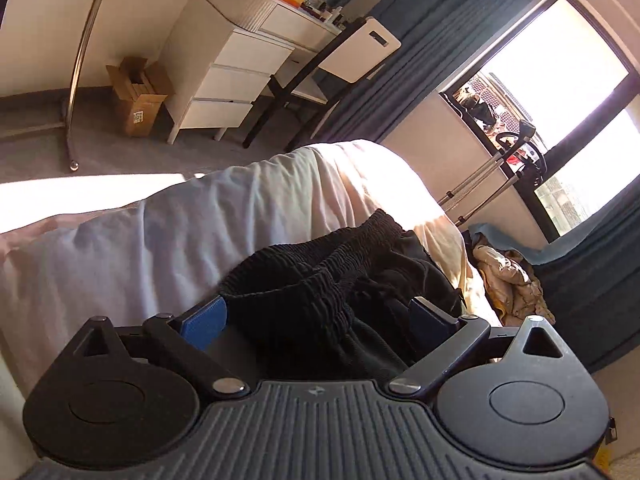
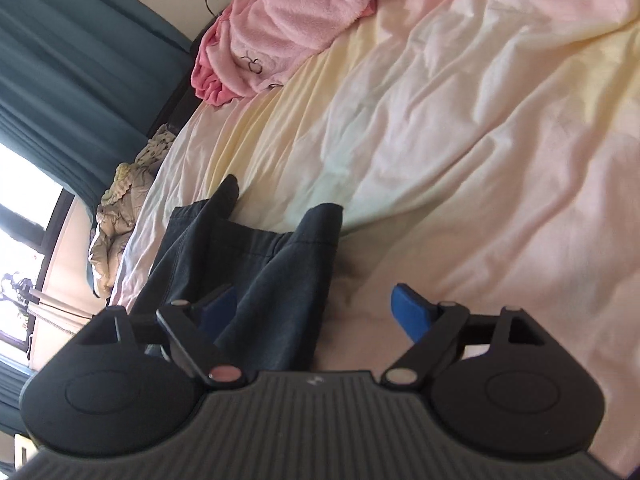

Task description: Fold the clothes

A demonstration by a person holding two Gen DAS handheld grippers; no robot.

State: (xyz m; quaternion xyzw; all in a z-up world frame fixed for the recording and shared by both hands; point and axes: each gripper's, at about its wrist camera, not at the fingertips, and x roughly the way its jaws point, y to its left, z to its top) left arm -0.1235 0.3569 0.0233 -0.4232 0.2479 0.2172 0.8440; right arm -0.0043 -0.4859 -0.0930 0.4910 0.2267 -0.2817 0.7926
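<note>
- Nearest in the left wrist view is the left gripper (image 1: pixel 320 316), tilted, with its ribbed grey body low in the picture and its two blue fingers (image 1: pixel 204 322) pointing forward over the bed (image 1: pixel 160 232).
- Its jaws stand wide, and the elastic waistband of the black shorts (image 1: pixel 328 280) lies between them; the fingers do not press on the cloth.
- Waistband cloth is gathered in small ribs and looks thick; below it the fabric is smoother and bunched.
- Nearest in the other view is the right gripper (image 2: pixel 316 312), also tilted, its jaws wide as well.
- One dark leg of the shorts (image 2: pixel 280 272) passes beside the left blue finger (image 2: pixel 218 306) and between the jaws; whether it touches that finger, I cannot tell. The right finger (image 2: pixel 412 310) is over bare sheet.
- The shorts lie on the bed near its edge, with hems pointing away from the right gripper.
- The bed sheet (image 2: pixel 460 140) is pale cream and pink, soft, with many long wrinkles.
- A fluffy pink garment (image 2: pixel 296 20) lies at the far end of the bed, well apart from the shorts.
- A cardboard box (image 1: pixel 138 96) stands open on the grey floor beside a white drawer unit (image 1: pixel 236 80); what it holds I cannot tell.
- Teal curtains (image 1: pixel 432 48) hang by a bright window (image 1: pixel 560 80).
</note>
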